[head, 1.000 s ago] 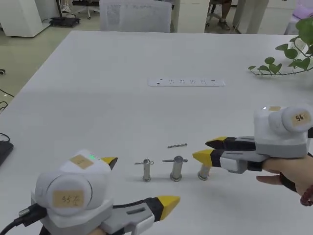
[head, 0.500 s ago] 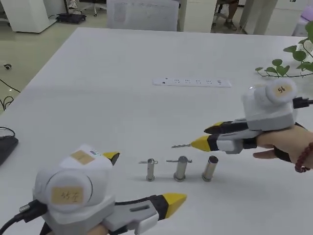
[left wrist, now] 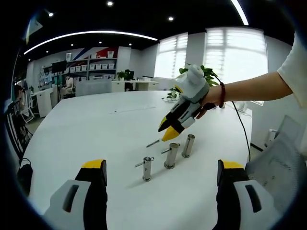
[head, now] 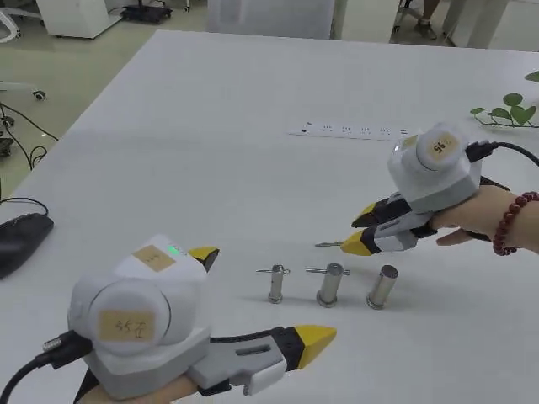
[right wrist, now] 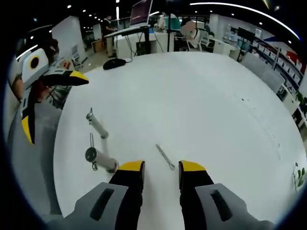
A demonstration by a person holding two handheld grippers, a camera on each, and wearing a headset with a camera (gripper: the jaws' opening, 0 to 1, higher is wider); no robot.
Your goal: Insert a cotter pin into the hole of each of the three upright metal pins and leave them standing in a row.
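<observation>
Three metal pins [head: 330, 286] are stood in a row on the surface [head: 210, 151], two fitted with cotter pins [head: 318, 271].
A loose cotter pin [head: 328, 244] is laid just before the right gripper [head: 360, 233], jaws slightly parted and empty; the left gripper [head: 266, 295] is held wide apart.

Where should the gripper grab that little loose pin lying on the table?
Probably from straight above, with the right gripper closing its jaws across the thin shaft of the cotter pin, near one end. It lies flat on the table, so nothing can get under it. Holding one end leaves the rest free to poke into the bare upright pin.
</observation>
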